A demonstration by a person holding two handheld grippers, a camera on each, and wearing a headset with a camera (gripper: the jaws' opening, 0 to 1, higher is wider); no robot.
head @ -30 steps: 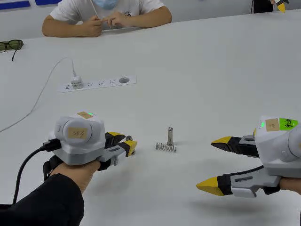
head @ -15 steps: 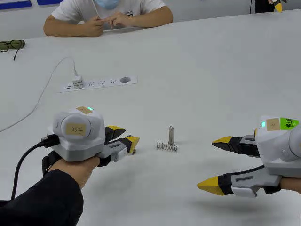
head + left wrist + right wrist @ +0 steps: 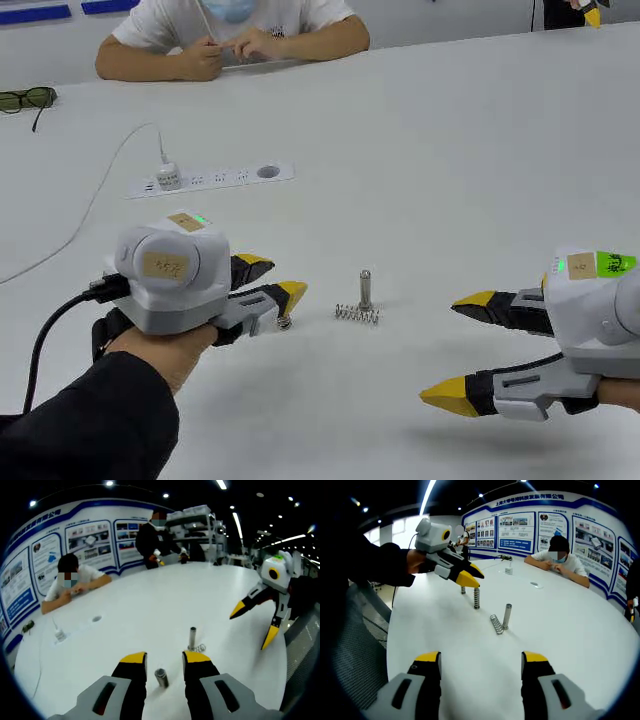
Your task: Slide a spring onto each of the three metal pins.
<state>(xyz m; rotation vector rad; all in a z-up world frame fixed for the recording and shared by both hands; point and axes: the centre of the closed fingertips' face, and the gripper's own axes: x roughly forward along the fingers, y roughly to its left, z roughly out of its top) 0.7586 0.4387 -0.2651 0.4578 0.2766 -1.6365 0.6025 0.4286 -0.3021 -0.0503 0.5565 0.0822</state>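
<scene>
A bare metal pin (image 3: pixel 365 288) stands mid-table with a loose spring (image 3: pixel 357 314) lying at its foot. The pin (image 3: pixel 192 637) and the spring (image 3: pixel 200 647) lie just ahead of my left gripper (image 3: pixel 165 657), which is open. Below its jaws stands a pin wearing a spring (image 3: pixel 161 676), untouched; it also peeks out under the left gripper (image 3: pixel 273 276) as the sprung pin (image 3: pixel 284 322). My right gripper (image 3: pixel 455 347) hovers open at the right with nothing in it. From the right gripper (image 3: pixel 481 656), I see the bare pin (image 3: pixel 507 616), the sprung pin (image 3: pixel 476 598) and a third pin (image 3: pixel 463 590) behind it.
A white power strip (image 3: pixel 215 178) with a plugged cable lies at the back left of the white table (image 3: pixel 450 150). A person sits at the far edge with hands (image 3: pixel 225 48) on the table. Dark glasses (image 3: pixel 25 98) lie at the far left.
My left gripper has risen and moved a little forward and right, uncovering the sprung pin under its tips. The right gripper has stayed put.
</scene>
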